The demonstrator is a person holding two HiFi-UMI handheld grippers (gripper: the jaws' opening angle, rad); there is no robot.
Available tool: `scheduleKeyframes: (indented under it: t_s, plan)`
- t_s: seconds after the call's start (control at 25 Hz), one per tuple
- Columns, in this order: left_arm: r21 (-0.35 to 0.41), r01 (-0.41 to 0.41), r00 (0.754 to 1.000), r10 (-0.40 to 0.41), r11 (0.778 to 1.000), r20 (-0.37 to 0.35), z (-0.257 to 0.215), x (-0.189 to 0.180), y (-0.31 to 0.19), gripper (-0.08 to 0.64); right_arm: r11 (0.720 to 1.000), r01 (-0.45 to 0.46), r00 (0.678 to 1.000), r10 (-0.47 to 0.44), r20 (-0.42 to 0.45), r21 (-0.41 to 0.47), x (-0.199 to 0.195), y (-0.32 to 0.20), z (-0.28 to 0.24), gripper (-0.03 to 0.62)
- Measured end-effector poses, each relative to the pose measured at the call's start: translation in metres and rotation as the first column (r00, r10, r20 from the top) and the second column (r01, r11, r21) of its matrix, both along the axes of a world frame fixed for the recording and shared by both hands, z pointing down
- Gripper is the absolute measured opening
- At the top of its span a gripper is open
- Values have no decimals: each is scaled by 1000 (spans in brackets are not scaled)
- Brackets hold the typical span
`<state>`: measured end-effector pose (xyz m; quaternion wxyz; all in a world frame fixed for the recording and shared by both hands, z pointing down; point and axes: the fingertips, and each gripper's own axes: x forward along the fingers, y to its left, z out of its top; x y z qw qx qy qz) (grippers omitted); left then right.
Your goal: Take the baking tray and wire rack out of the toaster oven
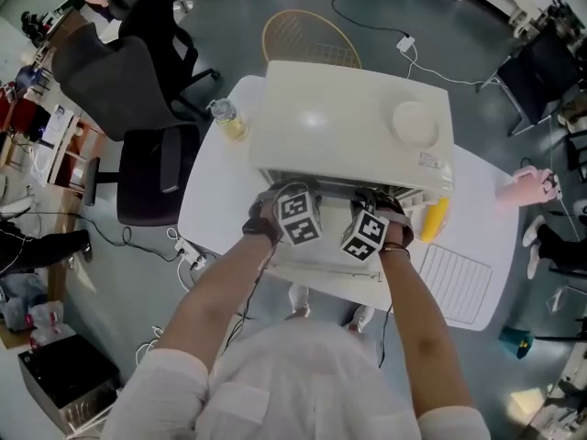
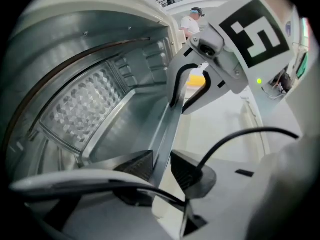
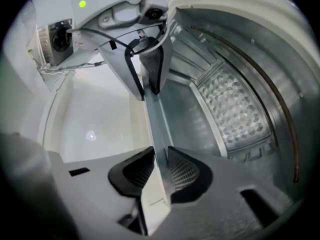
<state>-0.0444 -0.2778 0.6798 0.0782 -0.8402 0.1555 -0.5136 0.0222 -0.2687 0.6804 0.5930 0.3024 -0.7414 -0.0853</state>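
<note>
The white table [image 1: 209, 200] carries the toaster oven [image 1: 348, 126], whose mouth faces us with both arms reaching into it. Inside the oven, low in the cavity, sits the baking tray [image 2: 122, 134], a thin sheet of bare metal with a raised edge. It lies flat. We judge that its long axis runs across the oven mouth from side to side, with its front rim [image 3: 156, 119] turned towards us. We expect it to be light and stiff, but slick under the pads. It may also tip if pulled from one corner only, so the rim is the sensible hold, taken at two points set well apart along it. That is how we have it. The left tongs [image 2: 161, 165] are closed on the rim, one pad on each face of the thin wall. The right tongs [image 3: 160, 168] are clamped on the same rim farther along, each showing in the other's gripper view. From these views we cannot make out a wire rack in the cavity.
</note>
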Motion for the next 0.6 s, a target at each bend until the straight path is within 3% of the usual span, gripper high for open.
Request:
scheduleKeyframes:
  t_s: [0.16, 0.6]
  plan:
    - [-8, -4, 1000, 4, 1000, 15, 3, -2, 7, 107, 1000, -4, 1000, 4, 25, -16, -3, 9, -2, 86]
    - [-74, 26, 999, -28, 997, -27, 0, -9, 55, 109, 1000, -10, 997, 11, 81, -10, -8, 57, -1, 87]
